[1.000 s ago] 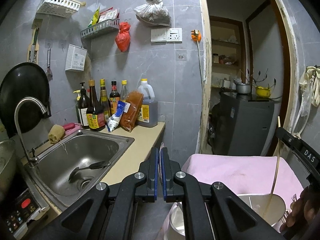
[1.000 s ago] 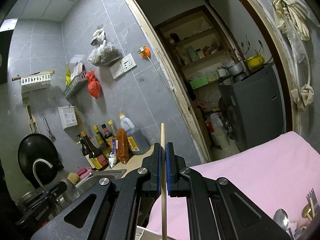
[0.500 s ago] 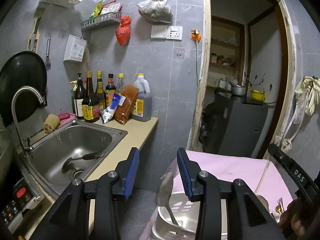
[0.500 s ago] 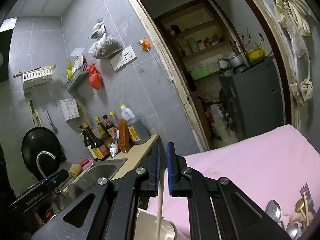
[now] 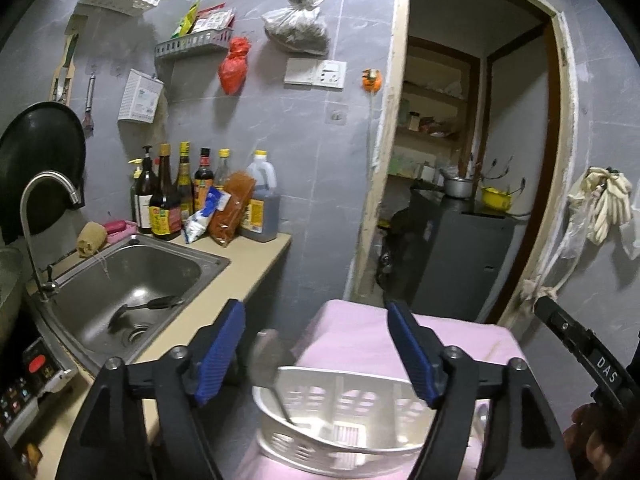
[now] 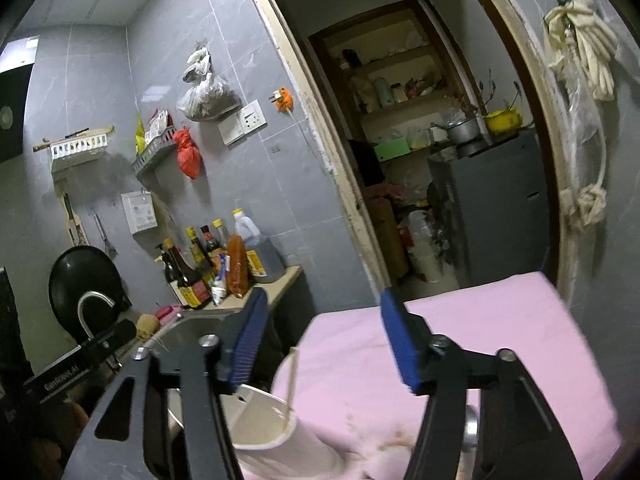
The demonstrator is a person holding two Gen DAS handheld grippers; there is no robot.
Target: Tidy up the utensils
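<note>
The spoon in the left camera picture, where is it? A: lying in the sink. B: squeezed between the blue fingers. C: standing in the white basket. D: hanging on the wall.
C: the spoon leans inside the white basket on the pink cloth, its bowl sticking up above the rim, and the left gripper, jaws opening, has nothing between them.

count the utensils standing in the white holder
2: a spoon leaning on the holder's left rim, and a chopstick upright inside. Others may lie hidden lower down.
</note>
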